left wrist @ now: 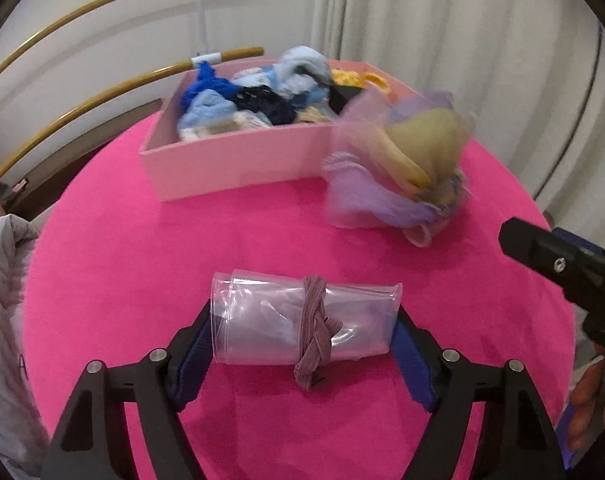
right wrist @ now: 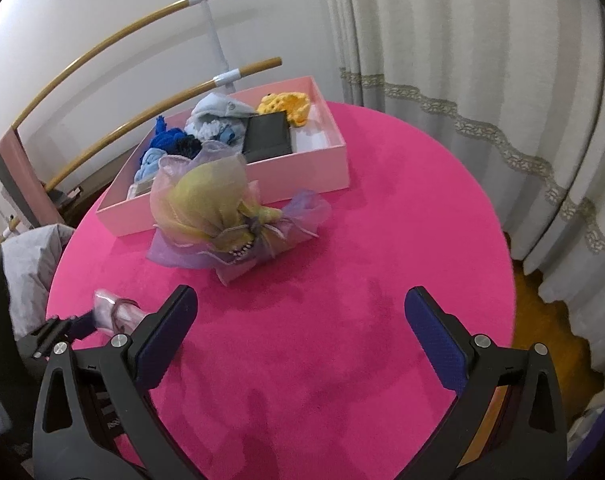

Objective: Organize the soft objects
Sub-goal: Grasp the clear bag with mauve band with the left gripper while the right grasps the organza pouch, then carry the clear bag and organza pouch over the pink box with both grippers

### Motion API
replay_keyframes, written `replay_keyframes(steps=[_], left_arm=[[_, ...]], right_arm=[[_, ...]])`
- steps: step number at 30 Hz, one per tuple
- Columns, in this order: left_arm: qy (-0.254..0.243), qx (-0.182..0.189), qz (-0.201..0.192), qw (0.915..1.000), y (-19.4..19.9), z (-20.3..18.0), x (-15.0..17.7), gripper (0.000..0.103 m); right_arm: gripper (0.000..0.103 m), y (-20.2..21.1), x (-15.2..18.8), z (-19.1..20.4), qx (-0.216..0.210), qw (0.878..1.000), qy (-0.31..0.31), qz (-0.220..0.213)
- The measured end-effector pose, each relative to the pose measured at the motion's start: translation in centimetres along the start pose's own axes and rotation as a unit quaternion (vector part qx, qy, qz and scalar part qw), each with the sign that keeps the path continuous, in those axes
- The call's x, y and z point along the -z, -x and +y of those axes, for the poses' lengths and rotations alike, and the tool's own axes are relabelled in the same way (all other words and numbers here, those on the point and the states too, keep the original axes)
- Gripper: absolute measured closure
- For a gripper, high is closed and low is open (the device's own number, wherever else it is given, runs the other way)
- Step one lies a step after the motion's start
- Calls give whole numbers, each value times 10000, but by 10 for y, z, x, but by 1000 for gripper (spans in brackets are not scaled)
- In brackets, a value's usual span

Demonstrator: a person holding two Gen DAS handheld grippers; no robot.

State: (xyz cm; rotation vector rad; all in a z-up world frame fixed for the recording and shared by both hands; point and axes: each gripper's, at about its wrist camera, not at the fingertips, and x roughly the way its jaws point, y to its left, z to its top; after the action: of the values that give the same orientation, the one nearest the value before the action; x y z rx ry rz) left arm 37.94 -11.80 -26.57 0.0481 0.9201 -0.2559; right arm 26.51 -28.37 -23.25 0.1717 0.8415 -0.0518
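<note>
Left wrist view: left gripper point(left wrist: 304, 320) jaws grasp clear plastic roll point(left wrist: 302, 316) lower centre; right gripper point(right wrist: 300, 316) jaws released above bare pink counter point(right wrist: 382, 220); pink box point(right wrist: 302, 178) upper left.

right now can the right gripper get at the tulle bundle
Probably yes. The right gripper is open and empty, and only bare pink tabletop lies between it and the tulle bundle, which sits outside the pink box.
</note>
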Motion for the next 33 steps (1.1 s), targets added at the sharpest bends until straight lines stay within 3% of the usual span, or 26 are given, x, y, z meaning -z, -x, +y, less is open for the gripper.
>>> replay_keyframes(steps=[11, 15, 16, 19, 23, 26, 33], left_arm=[[292, -567, -318, 9975, 1, 30, -11, 27], [480, -562, -251, 9969, -10, 39, -10, 27], [530, -539, -281, 9967, -10, 40, -10, 27], [608, -457, -229, 9968, -12, 43, -11, 27], [631, -428, -223, 9968, -13, 46, -12, 27], [606, -451, -250, 9968, -14, 47, -14, 27], [565, -501, -290, 9967, -11, 45, -12, 27]], right_arm=[[0, -48, -27, 32, -44, 9991, 361, 232], [0, -68, -32, 39, -26, 9985, 415, 364], [4, -72, -32, 40, -31, 9983, 419, 393], [41, -81, -29, 42, 143, 9978, 485, 431], [60, -77, -26, 38, 58, 9980, 490, 403], [65, -70, -24, 31, -17, 9986, 393, 364], [67, -46, -10, 23, -201, 9989, 270, 337]])
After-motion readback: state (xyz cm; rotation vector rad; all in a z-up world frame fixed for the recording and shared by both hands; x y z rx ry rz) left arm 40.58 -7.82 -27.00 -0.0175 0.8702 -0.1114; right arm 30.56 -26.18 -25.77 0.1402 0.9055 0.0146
